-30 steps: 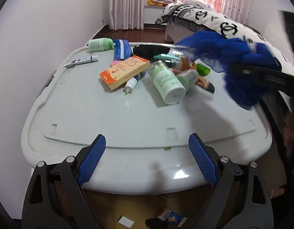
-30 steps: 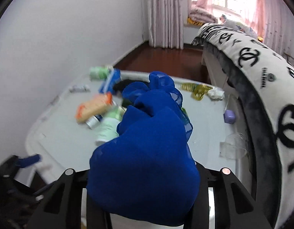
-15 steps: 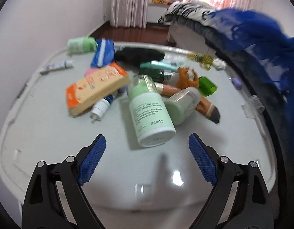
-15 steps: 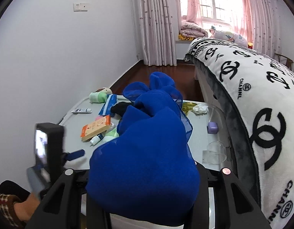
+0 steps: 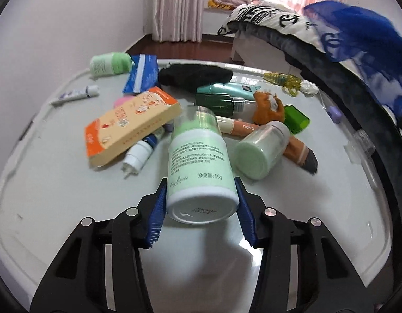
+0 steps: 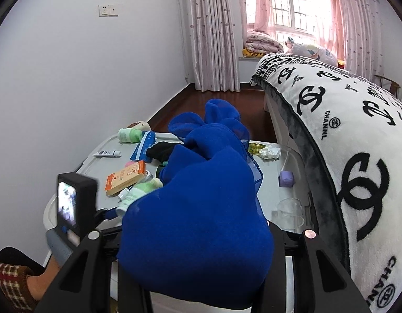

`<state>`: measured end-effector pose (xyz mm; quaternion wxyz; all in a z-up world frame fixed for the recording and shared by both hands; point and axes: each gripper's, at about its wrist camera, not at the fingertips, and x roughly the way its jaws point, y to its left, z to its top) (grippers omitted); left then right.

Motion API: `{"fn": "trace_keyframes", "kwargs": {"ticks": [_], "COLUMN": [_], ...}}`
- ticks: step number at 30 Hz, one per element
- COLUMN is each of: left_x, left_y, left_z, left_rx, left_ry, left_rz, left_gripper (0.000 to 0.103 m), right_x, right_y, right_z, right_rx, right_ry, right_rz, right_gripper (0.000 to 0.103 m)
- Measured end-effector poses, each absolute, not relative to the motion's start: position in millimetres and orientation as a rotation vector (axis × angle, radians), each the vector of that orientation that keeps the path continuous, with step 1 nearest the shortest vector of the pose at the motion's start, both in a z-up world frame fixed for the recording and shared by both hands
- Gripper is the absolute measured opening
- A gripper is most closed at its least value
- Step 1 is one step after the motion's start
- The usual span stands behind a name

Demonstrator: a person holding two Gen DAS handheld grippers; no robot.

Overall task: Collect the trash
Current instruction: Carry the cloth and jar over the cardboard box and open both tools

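Note:
My left gripper (image 5: 201,210) has its blue pads on both sides of a pale green bottle (image 5: 199,167) that lies on the grey lid (image 5: 57,208); the pads touch its base. Beyond it lie an orange box (image 5: 130,125), a smaller green jar (image 5: 261,154), a dark green bottle (image 5: 221,103), a black cloth (image 5: 195,75) and several tubes. My right gripper (image 6: 198,258) is shut on a blue bag (image 6: 201,208) held above the lid's right side; the bag hides its fingers. The bag also shows at the upper right in the left wrist view (image 5: 362,34).
A bed with a black-and-white blanket (image 6: 344,130) runs along the lid's right edge. A white wall (image 6: 70,78) is on the left. A purple cube (image 6: 287,178), a clear cup (image 6: 289,208) and a crumpled tissue (image 6: 270,152) sit at the lid's right.
My left gripper has moved forward over the lid and closed its pads around the pale green bottle. My right gripper has lifted the blue bag higher and back.

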<state>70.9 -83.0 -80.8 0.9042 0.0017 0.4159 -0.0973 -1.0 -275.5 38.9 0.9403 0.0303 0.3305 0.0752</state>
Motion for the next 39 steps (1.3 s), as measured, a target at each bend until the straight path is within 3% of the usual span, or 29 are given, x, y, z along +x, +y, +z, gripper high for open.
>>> {"fn": "trace_keyframes", "kwargs": {"ticks": [17,21,27,30,32,34,37,39], "left_x": [-61,-111,-164,-177,-179,-181,-181,-176], "left_y": [-33,-18,-6,-2,1,2,4,7], "left_z": [-26,-29,-59,-77,-82,-76,-60,-47], "left_rx": [0.111,0.150,0.183,0.191,0.188,0.204,0.191,0.168], "left_ry": [0.835,0.875,1.002,1.098,1.134,1.104,1.032,0.985], "left_rz": [-0.291,-0.342,-0.405,-0.401,-0.386,-0.357,-0.361,-0.377], "left_gripper": [0.047,0.047,0.047,0.048,0.057,0.069,0.073,0.077], "right_x": [-8,-47,-131,-163,-176,-180,-178,-175], "right_y": [-264,-239,-204,-189,-184,-184,-194,-206], "right_z": [38,39,-8,-39,-58,-59,-51,-46], "right_rx": [0.048,-0.007,-0.023,-0.050,-0.060,-0.060,0.005,0.084], "right_ry": [0.676,0.676,0.819,0.944,1.025,1.024,0.980,0.959], "right_rz": [0.154,0.197,0.275,0.307,0.323,0.319,0.297,0.279], "right_gripper": [0.040,0.040,0.042,0.050,0.073,0.075,0.083,0.083]}}
